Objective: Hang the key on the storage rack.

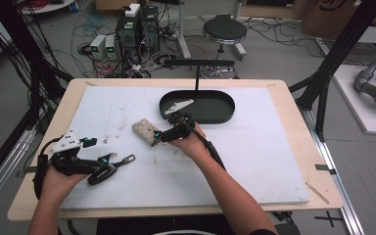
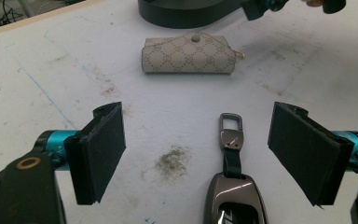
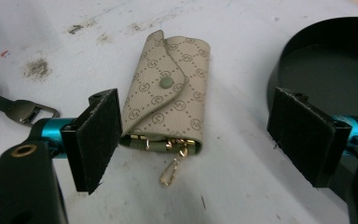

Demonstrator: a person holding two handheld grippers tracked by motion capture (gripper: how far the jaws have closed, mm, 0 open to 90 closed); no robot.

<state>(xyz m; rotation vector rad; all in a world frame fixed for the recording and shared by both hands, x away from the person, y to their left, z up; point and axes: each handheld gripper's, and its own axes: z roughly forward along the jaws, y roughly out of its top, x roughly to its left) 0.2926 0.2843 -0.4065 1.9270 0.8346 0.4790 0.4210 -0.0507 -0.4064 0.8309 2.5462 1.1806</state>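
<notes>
right gripper (image 3: 193,140) hanging with jaws spread wide, gripping nothing | beige monogram key pouch (image 3: 170,91) lying flat on the white mat (image 1: 254,147), beside the black tray (image 1: 225,110) | pouch looking light, soft, squashable; pinching across its long sides seeming safest | left gripper (image 2: 196,154) resting spread over the car key fob (image 2: 235,198)

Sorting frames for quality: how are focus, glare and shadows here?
High view: soft and low in detail, even light. Left gripper view: pouch sharp, glare on the glossy key fob. Right gripper view: pouch crisp, near pads slightly soft, tray dark.
</notes>
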